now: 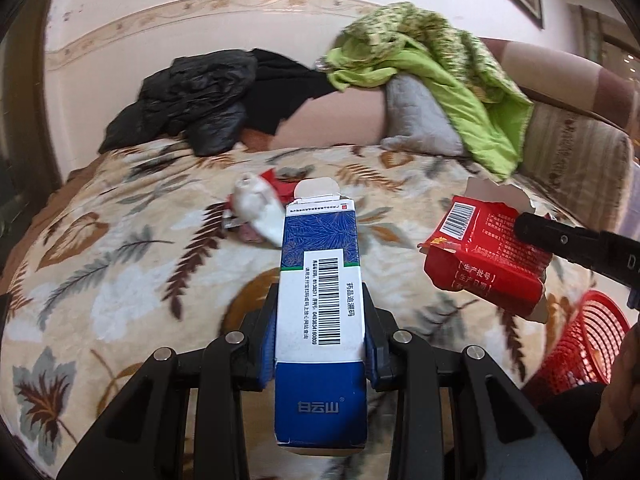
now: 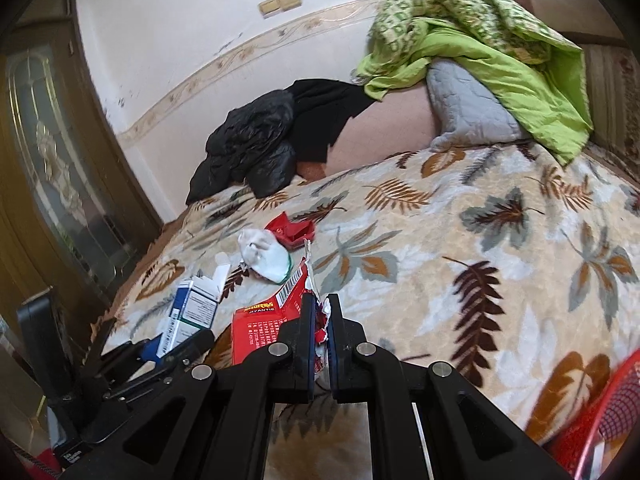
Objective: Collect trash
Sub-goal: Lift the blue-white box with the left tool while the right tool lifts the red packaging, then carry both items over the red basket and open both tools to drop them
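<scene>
Blue-and-white cardboard fills the middle of the left wrist view: a medicine box [image 1: 320,320] with a barcode label and an open top flap, clamped upright between the two pads of the left gripper [image 1: 320,344]. Its jaws are narrowed onto the box's sides, and the box sticks out well ahead of the fingertips over the leaf-patterned blanket [image 1: 120,272].

To the right of that claw the right gripper [image 2: 320,320] pinches a torn red packet [image 1: 484,256] — jaws almost together, with crumpled red-and-white foil caught between the blue pads. The packet hangs to the left of those fingers, barcode side up.

Ahead of both claws, on the blanket, lie a crumpled white tissue wad [image 1: 258,208] and, just behind it, a red scrap of packaging [image 2: 292,230]; the two are touching or nearly so. Low and to the right of the grippers stands a red mesh basket [image 1: 580,344], only partly in view at the bed's edge.

Farther back, against the headboard, sit a black jacket [image 1: 188,104], a grey quilted pillow [image 1: 420,120] and a green quilt [image 1: 440,68] draped over it — all well apart from the claws.
</scene>
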Demonstrator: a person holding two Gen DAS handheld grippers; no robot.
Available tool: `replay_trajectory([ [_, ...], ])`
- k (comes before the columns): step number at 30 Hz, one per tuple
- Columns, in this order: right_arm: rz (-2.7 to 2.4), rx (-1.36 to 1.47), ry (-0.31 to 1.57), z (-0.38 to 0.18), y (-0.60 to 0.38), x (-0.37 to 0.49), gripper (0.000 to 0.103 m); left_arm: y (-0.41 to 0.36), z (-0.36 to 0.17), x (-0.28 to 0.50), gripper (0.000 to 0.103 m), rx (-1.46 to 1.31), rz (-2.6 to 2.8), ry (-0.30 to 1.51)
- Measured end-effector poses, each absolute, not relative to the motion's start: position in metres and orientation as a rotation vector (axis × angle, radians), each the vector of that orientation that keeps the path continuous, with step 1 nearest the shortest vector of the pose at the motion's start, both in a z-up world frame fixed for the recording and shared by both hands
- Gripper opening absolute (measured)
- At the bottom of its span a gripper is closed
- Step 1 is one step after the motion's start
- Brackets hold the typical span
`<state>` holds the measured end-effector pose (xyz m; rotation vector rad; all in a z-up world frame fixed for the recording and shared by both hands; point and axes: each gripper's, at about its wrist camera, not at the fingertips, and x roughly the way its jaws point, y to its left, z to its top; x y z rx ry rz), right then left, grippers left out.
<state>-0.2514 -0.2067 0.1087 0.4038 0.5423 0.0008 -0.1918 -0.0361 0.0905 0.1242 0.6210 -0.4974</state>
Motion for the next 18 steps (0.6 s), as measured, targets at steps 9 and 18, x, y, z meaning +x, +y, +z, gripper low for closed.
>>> replay_trajectory([
  [9, -0.134, 0.409, 0.500, 0.129, -0.259, -0.325, 0.006, -0.090, 0.106, -0.228, 0.033, 0.157, -0.729, 0.624],
  [18, -0.396, 0.433, 0.485, 0.133, -0.336, -0.430, 0.006, -0.173, 0.129, -0.283, 0.033, 0.201, -1.014, 0.653],
])
